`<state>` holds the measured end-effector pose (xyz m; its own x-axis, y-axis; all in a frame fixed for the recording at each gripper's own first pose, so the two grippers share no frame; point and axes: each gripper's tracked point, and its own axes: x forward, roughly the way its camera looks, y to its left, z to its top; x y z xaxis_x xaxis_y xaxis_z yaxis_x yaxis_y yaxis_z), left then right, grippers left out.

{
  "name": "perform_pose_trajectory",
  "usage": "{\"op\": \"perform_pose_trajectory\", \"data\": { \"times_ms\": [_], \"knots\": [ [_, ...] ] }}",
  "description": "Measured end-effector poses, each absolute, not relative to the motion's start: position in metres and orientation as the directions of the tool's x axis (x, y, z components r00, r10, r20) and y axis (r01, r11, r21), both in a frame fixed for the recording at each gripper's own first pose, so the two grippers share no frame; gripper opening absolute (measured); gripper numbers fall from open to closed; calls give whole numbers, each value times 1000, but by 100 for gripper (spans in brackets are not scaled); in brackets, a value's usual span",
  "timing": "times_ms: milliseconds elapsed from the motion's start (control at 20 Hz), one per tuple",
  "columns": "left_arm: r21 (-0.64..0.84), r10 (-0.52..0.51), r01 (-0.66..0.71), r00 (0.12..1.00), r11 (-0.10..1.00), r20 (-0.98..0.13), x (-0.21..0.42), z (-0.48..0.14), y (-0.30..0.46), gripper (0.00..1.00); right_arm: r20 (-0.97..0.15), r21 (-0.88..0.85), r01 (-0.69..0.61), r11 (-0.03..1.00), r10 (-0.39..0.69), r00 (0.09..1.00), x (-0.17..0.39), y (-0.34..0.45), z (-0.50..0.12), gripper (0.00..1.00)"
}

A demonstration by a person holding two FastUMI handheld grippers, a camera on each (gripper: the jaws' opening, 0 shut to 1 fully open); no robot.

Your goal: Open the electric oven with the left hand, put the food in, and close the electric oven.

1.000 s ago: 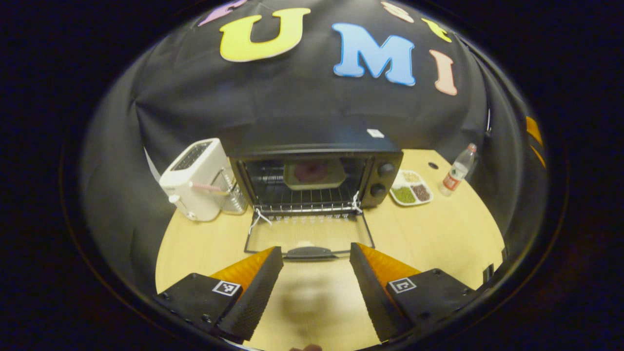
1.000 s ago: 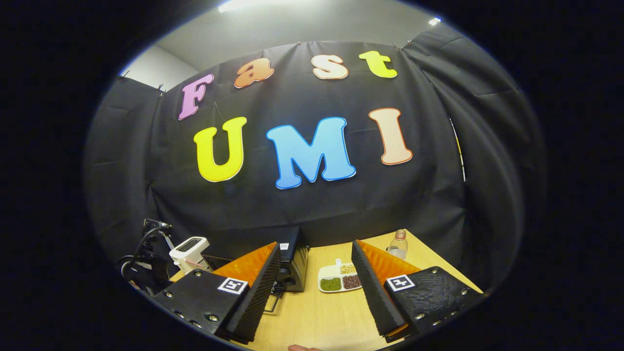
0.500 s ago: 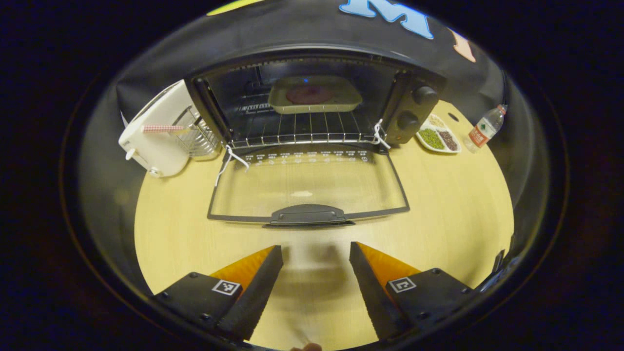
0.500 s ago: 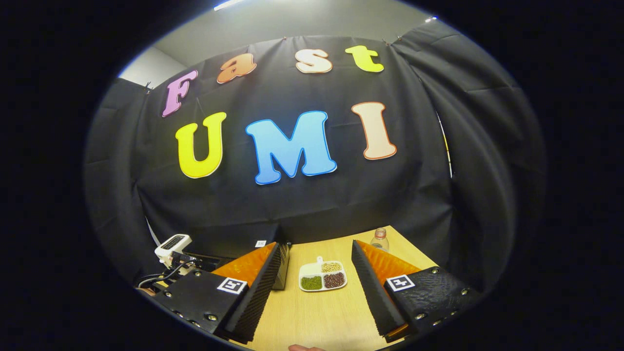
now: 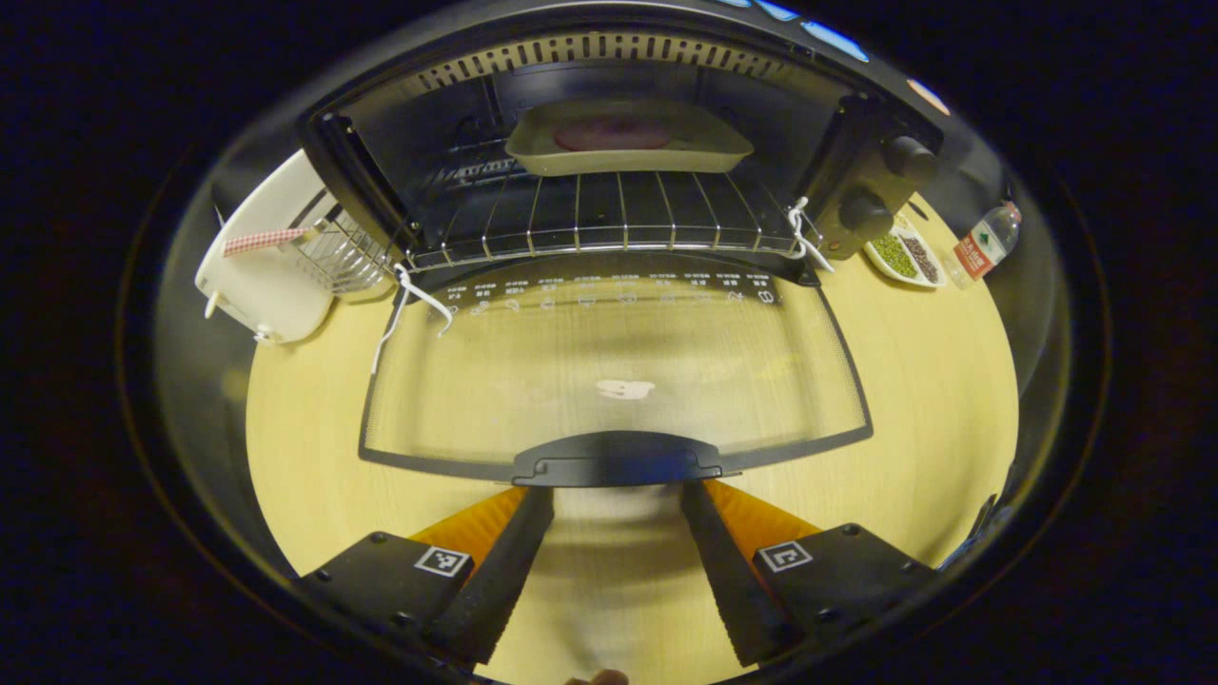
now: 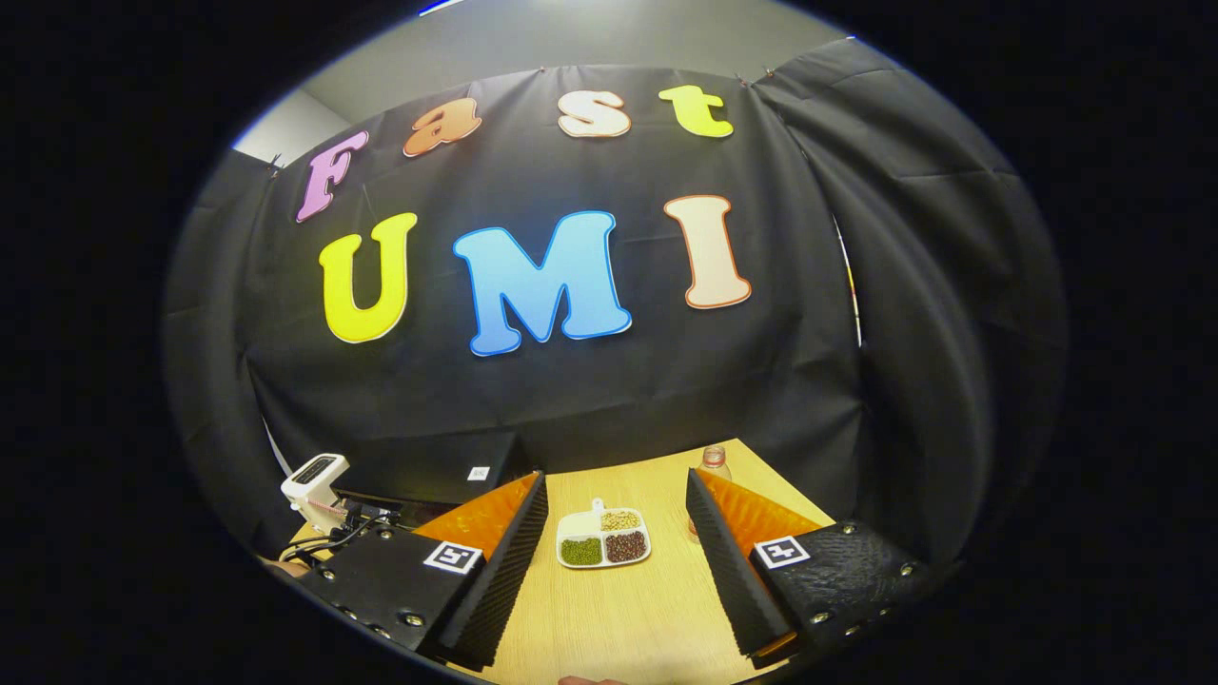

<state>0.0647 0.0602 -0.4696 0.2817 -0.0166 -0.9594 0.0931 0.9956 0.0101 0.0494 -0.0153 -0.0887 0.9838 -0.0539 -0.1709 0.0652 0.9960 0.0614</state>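
Observation:
The black electric oven [image 5: 856,162] stands open, its glass door [image 5: 614,371] lying flat on the wooden table. Deep on the wire rack [image 5: 599,224] rests a tray [image 5: 628,147] holding a dark round food [image 5: 612,135]. My left gripper [image 5: 616,495] is open, its fingertips just short of the door's black handle [image 5: 618,460], one on each side of it. My right gripper [image 6: 617,480] is open and holds nothing, raised over the table well to the right of the oven [image 6: 433,468].
A white toaster [image 5: 262,266] with a wire basket [image 5: 347,262] stands left of the oven. To its right lie a divided dish of beans [image 5: 906,257] [image 6: 601,540] and a water bottle [image 5: 985,243] [image 6: 712,464]. Bare table [image 5: 937,381] flanks the door.
My left gripper has moved forward and down toward the open door, so the handle now sits at its fingertips. The right gripper has drifted slightly rightward, away from the oven.

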Motion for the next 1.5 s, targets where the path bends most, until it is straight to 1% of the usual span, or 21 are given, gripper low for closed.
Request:
{"op": "perform_pose_trajectory", "data": {
  "times_ms": [100, 150, 200, 350, 400, 450, 600, 650, 700, 750, 800, 850, 900, 950, 1000, 1100, 1150, 1400, 1450, 1500],
  "knots": [
    [5, -21, 94, 278, 996, -960, 66, -471, 60, 94, -175, 61, 74, 995, -63, 983, 50, -18, -88, 89],
    [1, -25, 93, 271, 996, -962, 65, -471, 60, 91, -179, 65, 75, 995, -62, 982, 50, -17, -90, 89],
    [0, -26, 96, 268, 995, -963, 65, -470, 60, 94, -183, 70, 75, 995, -61, 981, 51, -16, -91, 89],
    [7, -19, 95, 275, 995, -961, 65, -467, 60, 94, -185, 77, 68, 995, -53, 981, 52, -11, -91, 89],
    [12, -17, 97, 288, 995, -958, 65, -463, 60, 91, -183, 72, 62, 995, -48, 982, 52, -9, -90, 89],
    [15, -16, 99, 302, 995, -953, 64, -458, 60, 94, -181, 68, 57, 996, -44, 982, 52, -7, -90, 89],
    [13, -23, 96, 359, 995, -933, 61, -439, 60, 94, -181, 64, 41, 997, -29, 983, 50, -1, -90, 89],
    [14, -24, 97, 378, 995, -926, 61, -432, 59, 97, -183, 69, 37, 997, -24, 983, 49, 2, -91, 89],
    [15, -25, 99, 395, 995, -918, 61, -426, 59, 97, -185, 72, 33, 997, -19, 983, 49, 4, -92, 89],
    [11, -30, 98, 407, 995, -913, 62, -421, 58, 97, -188, 73, 28, 997, -14, 982, 48, 6, -93, 89],
    [4, -36, 95, 414, 995, -910, 62, -417, 57, 94, -189, 75, 23, 997, -9, 982, 48, 8, -94, 89],
    [-1, -40, 93, 422, 996, -906, 63, -413, 57, 94, -198, 76, 20, 997, -4, 980, 48, 9, -95, 89],
    [-3, -43, 93, 431, 996, -901, 64, -409, 57, 97, -209, 77, 13, 997, 3, 978, 48, 11, -100, 89],
    [-3, -45, 95, 442, 995, -896, 65, -406, 56, 97, -216, 74, 10, 997, 6, 976, 47, 13, -101, 89],
    [-4, -46, 95, 451, 996, -891, 66, -402, 56, 94, -218, 73, 7, 997, 10, 976, 46, 13, -102, 89],
    [-8, -50, 90, 467, 996, -883, 69, -395, 55, 94, -219, 73, 2, 997, 14, 976, 44, 14, -102, 89],
    [-13, -53, 88, 478, 996, -877, 71, -391, 55, 97, -220, 72, 1, 997, 14, 975, 43, 14, -101, 89],
    [-12, -61, 95, 535, 995, -843, 85, -369, 54, 97, -235, 80, 2, 997, 17, 972, 42, 15, -108, 89],
    [-9, -61, 96, 553, 995, -831, 88, -362, 54, 92, -237, 81, 3, 997, 16, 971, 41, 15, -108, 89],
    [-17, -71, 98, 581, 995, -811, 91, -353, 53, 92, -236, 81, 3, 997, 16, 972, 41, 15, -108, 89]
  ]
}}
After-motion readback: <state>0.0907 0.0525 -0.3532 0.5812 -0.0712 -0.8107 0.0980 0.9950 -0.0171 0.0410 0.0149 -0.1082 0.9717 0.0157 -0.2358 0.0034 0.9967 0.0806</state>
